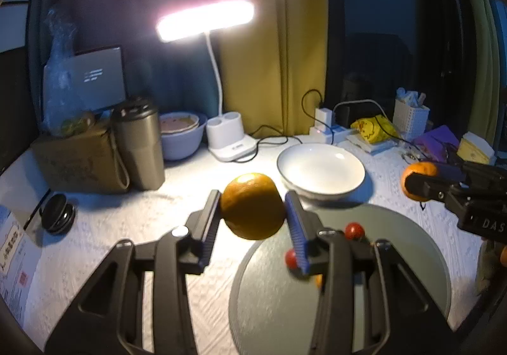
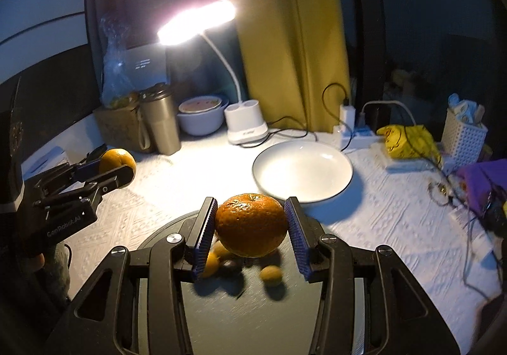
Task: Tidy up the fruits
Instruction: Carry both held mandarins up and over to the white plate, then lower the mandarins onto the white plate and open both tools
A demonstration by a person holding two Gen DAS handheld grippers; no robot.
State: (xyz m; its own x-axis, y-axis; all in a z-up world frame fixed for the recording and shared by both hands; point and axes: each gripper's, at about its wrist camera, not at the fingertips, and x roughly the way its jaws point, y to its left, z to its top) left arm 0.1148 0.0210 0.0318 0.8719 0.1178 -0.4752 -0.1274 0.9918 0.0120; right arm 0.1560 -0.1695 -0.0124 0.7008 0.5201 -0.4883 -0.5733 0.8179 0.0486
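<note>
Lamp-lit white tablecloth [image 1: 133, 228]: left gripper [image 1: 253, 206] and right gripper [image 2: 252, 222] each clamp an orange [image 1: 252, 206] [image 2: 252, 225] aloft, short of the empty white bowl [image 2: 302, 169]; the round fruit could slip from the pads and roll off.

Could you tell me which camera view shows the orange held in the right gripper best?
The right wrist view: the orange fills the centre between the jaws. The left wrist view shows it small, at the right edge, half hidden by the right gripper.

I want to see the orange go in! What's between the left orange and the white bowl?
Only bare tablecloth lies between orange and white bowl, left wrist view.
</note>
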